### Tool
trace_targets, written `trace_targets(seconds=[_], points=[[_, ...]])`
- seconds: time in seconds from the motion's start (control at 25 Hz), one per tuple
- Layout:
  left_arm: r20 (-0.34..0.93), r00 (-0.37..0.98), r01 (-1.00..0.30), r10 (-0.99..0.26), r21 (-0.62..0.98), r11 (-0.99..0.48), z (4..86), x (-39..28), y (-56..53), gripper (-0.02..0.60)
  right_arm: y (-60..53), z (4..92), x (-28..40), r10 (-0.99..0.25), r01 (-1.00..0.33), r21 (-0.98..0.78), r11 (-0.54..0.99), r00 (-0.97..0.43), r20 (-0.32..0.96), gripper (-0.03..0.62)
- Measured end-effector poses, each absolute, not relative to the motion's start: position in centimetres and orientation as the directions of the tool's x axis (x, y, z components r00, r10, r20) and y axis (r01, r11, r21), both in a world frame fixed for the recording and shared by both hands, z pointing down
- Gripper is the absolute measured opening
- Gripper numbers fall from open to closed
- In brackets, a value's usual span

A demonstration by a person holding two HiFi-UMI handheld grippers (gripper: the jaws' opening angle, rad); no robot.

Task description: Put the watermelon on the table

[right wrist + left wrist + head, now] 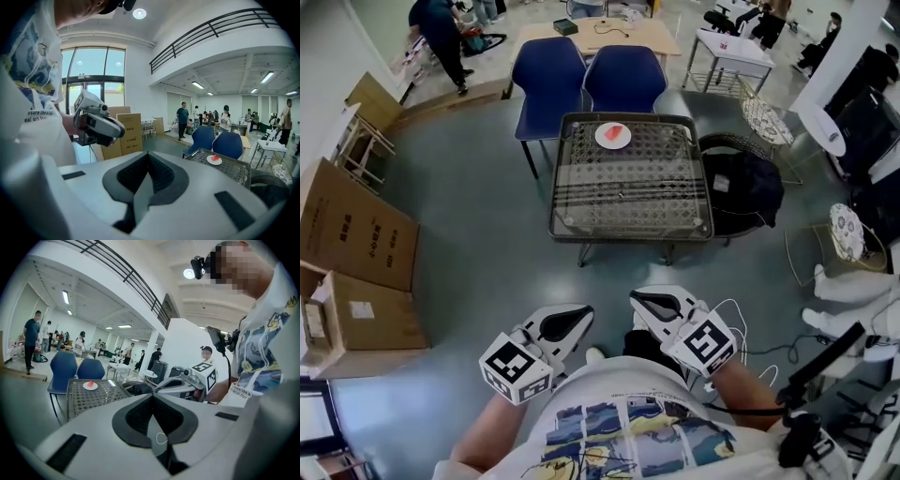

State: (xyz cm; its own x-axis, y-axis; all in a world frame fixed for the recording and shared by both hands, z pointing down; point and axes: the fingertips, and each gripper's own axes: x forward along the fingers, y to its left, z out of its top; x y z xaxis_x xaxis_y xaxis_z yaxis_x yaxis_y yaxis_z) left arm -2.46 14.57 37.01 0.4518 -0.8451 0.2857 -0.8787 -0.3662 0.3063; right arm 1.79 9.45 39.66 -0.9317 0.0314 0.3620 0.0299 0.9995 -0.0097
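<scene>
A red watermelon slice (616, 131) lies on a white plate (612, 137) at the far side of a glass-topped wire table (630, 178). The slice (90, 383) also shows small in the left gripper view, and the slice (214, 158) in the right gripper view. Both grippers are held close to my chest, well short of the table. My left gripper (581, 313) is shut with nothing in it. My right gripper (641, 300) looks shut and empty too. Each gripper points across at the other (187, 380) (96, 124).
Two blue chairs (586, 75) stand behind the table. A black bag (741, 187) sits on a round stool at its right. Cardboard boxes (352, 272) line the left wall. Cables (759, 352) trail on the grey floor at right. People stand far off in the background.
</scene>
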Motion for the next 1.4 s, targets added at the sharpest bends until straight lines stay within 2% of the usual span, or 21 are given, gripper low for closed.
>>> trace_targets(seconds=[0.88,1.4], points=[[0.225,0.451,-0.864,-0.864,0.35,-0.361,36.9,-0.9,21.6,0.009,17.7,38.6,4.0,0.015,0.03,0.034,0.999,-0.925,0.379,0.011],[0.248,0.434,-0.872,-0.866,0.358,-0.334,37.4,-0.7,23.2,0.009,19.3,39.1,3.2,0.044,0.059,0.032,0.998,-0.939,0.342,0.011]])
